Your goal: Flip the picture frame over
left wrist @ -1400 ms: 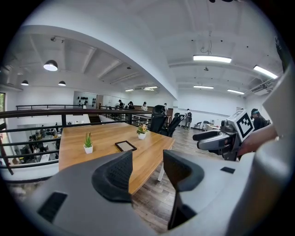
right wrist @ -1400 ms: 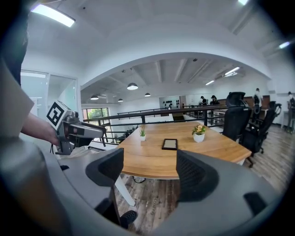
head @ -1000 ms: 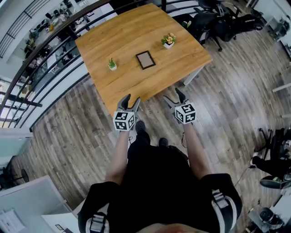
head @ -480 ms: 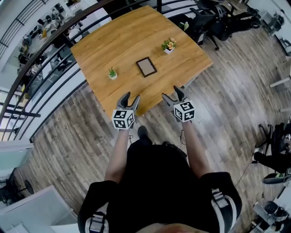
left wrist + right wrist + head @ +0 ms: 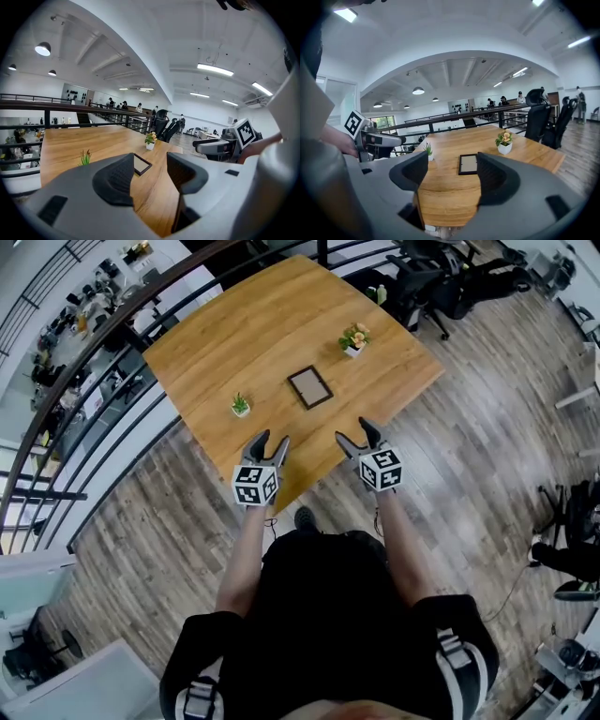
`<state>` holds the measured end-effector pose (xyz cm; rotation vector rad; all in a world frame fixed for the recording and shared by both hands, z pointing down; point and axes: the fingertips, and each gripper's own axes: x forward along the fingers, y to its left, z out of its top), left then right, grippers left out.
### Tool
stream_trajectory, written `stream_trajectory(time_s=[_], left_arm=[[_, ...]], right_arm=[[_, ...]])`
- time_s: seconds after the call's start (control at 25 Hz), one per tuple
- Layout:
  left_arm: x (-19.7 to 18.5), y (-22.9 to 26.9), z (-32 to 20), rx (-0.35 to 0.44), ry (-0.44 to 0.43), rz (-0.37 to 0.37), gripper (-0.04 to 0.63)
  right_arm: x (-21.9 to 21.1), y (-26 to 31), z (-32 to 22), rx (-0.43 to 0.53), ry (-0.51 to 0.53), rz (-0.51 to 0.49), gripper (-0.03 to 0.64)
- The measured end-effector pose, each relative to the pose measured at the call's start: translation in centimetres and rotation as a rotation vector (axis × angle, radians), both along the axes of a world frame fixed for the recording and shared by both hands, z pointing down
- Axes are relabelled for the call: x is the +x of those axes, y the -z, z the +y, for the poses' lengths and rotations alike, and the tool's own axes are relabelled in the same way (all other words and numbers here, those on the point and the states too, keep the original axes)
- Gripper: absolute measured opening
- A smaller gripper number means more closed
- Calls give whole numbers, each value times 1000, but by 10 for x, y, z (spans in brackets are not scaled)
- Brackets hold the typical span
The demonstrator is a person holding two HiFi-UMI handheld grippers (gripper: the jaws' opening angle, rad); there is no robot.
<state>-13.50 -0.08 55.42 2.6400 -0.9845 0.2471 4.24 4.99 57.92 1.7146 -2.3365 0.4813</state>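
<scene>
I hold both claws out side by side at the near edge of the wooden table (image 5: 253, 329), pointing toward its middle. My left claw (image 5: 270, 442) stands wide open with nothing between its jaws. Through the gap in the left gripper view I see only bare tabletop and, farther off, the picture frame (image 5: 140, 164).

My right claw (image 5: 354, 433) is also wide open. Its jaws have just been closing a little, yet nothing sits between them. In the right gripper view the same frame shows in the gap, well beyond the pads (image 5: 490, 173). Neither claw touches the frame.

The frame lies flat near the middle of the table, a dark rim round a paler centre, well apart from both claws. From the head view it sits between a small green plant (image 5: 241, 406) on the left, nearer me, and a pot of flowers (image 5: 354, 338) on the right, farther away. It touches neither of them.

A dark railing (image 5: 94, 362) runs along the far left side of the table, and black office chairs (image 5: 441, 287) stand past its far right corner.
</scene>
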Motion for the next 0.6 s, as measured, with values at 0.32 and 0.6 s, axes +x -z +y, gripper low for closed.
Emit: stream_trajectory(time_s=[0.32,0.6], left_arm=[[-25,-12,-22,-25,-27,-14,224],[-39,-20,-29,-46,-15,-25,223]], right_arm=[[-24,-11,-22,-6,-28,-13,321],[-34,-18,-35,-29,-20,-19,319]])
